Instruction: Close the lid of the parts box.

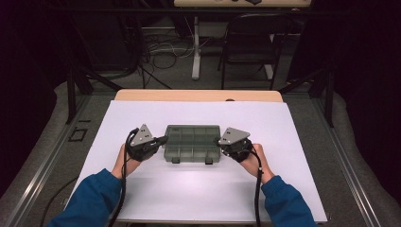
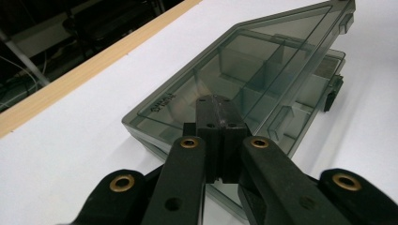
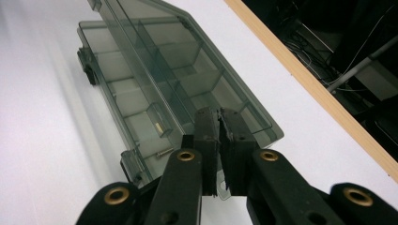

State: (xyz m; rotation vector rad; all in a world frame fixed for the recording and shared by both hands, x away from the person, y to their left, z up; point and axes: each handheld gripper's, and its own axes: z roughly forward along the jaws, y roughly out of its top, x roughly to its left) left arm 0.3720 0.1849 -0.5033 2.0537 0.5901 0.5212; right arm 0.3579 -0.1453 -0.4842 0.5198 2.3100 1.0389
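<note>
A smoky translucent compartment box (image 1: 192, 142) lies in the middle of the white sheet, its lid (image 2: 244, 51) tilted up a little over the divided tray (image 2: 324, 79). My left gripper (image 1: 165, 139) (image 2: 217, 99) is shut, and its tips lie over the lid's left end with nothing between them. My right gripper (image 1: 218, 140) (image 3: 218, 111) is shut too, tips over the lid's (image 3: 155, 42) right end. A small screw (image 3: 164, 152) lies in one near compartment of the tray (image 3: 122, 93). I cannot tell whether the tips press on the lid.
The white sheet (image 1: 142, 194) covers the table, and a wooden edge (image 1: 198, 95) shows at the far side. Beyond stand a black chair (image 1: 250, 42), a white desk leg (image 1: 196, 47) and floor cables (image 1: 161, 47). Two dark latches (image 1: 176, 161) hang on the box's near side.
</note>
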